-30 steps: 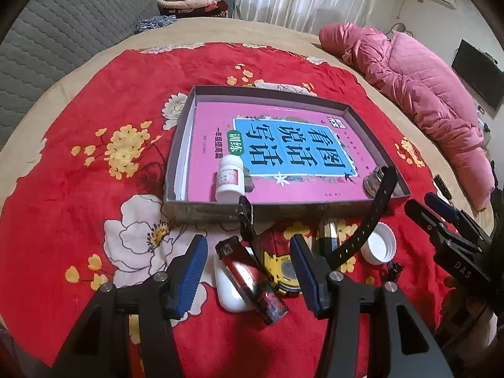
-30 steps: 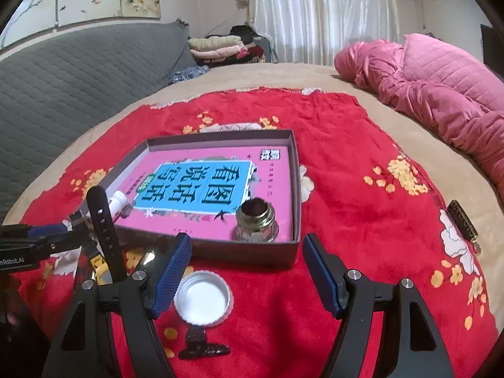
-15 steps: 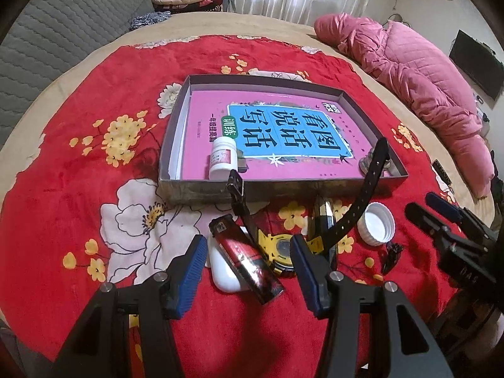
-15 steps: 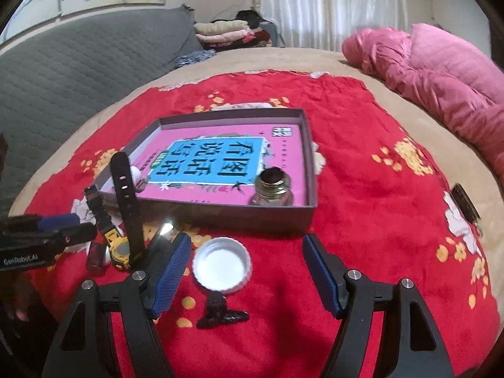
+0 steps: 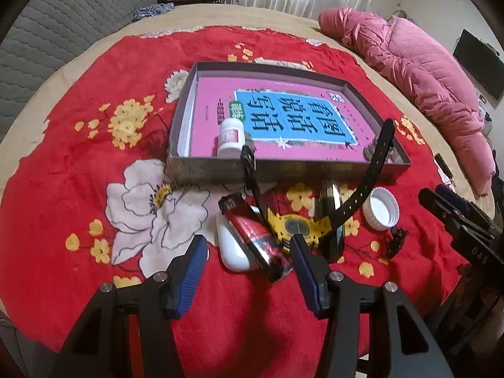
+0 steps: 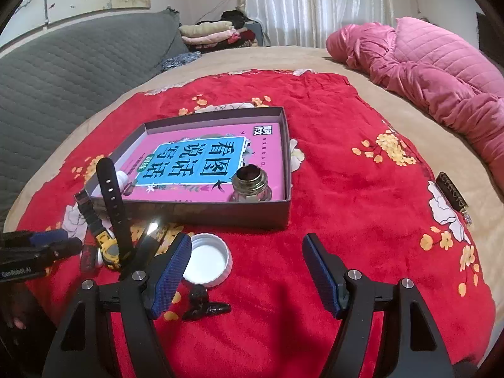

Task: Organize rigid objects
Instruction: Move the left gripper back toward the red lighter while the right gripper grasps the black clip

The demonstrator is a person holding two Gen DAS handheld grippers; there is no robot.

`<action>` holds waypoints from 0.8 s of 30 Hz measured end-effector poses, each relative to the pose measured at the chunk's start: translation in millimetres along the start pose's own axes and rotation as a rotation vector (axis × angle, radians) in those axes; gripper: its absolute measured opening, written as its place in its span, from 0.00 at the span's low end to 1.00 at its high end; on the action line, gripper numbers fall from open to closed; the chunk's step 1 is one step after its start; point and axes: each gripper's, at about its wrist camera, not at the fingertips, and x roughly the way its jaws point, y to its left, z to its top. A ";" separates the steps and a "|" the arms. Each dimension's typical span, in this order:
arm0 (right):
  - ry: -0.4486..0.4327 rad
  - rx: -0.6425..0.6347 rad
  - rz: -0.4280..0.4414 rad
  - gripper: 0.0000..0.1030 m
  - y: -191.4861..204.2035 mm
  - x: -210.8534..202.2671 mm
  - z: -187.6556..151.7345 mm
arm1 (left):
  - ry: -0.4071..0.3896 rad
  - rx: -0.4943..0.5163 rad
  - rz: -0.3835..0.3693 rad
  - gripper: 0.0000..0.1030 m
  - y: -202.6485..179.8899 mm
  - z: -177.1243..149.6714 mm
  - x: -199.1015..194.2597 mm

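Observation:
A grey box [image 5: 208, 173] [image 6: 220, 212] holds a pink book [image 5: 283, 116], a white pill bottle [image 5: 231, 138] and a glass jar [image 6: 250, 186]. In front of it lie a red lighter [image 5: 255, 236] on a white case [image 5: 230, 249], a yellow watch with black straps [image 5: 296, 228] [image 6: 108, 249], a dark shiny object [image 5: 330, 217], a white cap [image 5: 380, 208] [image 6: 206, 258] and a small black clip [image 6: 204, 304]. My left gripper [image 5: 249, 266] is open just before the lighter. My right gripper [image 6: 245, 275] is open above the blanket beside the cap.
A red flowered blanket [image 5: 94, 189] covers the tan bed. A pink quilt [image 6: 434, 63] lies at the right, a grey headboard [image 6: 63, 72] at the left, folded clothes [image 6: 214, 33] at the back. A small dark object [image 6: 452, 193] lies near the blanket's right edge.
Both grippers have drawn back slightly from the box, so the objects sit farther up in view. Both stay open and empty.

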 end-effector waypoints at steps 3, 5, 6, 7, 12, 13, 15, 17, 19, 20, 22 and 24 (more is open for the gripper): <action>0.001 -0.004 0.003 0.72 1.4 -3.0 -2.0 | 0.006 -0.002 0.000 0.53 -1.5 -0.4 0.4; 0.001 -0.001 0.002 0.72 1.5 -5.0 -2.8 | 0.011 -0.002 0.001 0.53 -2.3 -1.6 1.4; 0.004 0.001 0.000 0.72 2.0 -4.5 -2.8 | 0.013 -0.003 0.003 0.53 -2.2 -2.0 1.8; 0.006 0.005 -0.001 0.72 1.8 -4.9 -3.0 | 0.014 -0.004 0.004 0.53 -1.9 -2.2 2.1; 0.038 0.049 0.013 0.72 -2.9 -5.0 -7.5 | 0.025 -0.013 0.015 0.53 -2.1 -3.8 5.3; 0.050 0.053 0.017 0.72 -2.8 -4.7 -9.2 | 0.028 -0.011 0.019 0.53 -2.3 -4.1 6.0; 0.070 0.050 0.026 0.72 -0.5 -3.3 -12.2 | 0.030 -0.009 0.022 0.53 -2.6 -5.0 6.8; 0.097 0.036 0.036 0.72 5.7 -1.6 -17.1 | 0.033 -0.010 0.025 0.53 -2.7 -5.7 7.8; 0.123 0.011 0.023 0.72 12.5 1.7 -21.2 | 0.036 -0.012 0.027 0.53 -2.5 -6.4 8.6; 0.145 -0.006 0.012 0.72 18.1 5.0 -25.1 | 0.036 -0.012 0.028 0.53 -2.4 -6.6 9.0; 0.164 -0.011 0.008 0.72 23.6 9.5 -28.5 | 0.037 -0.013 0.029 0.53 -3.0 -7.4 9.4; 0.189 -0.015 0.006 0.72 27.9 13.8 -32.6 | 0.036 -0.013 0.030 0.53 -3.2 -7.5 9.3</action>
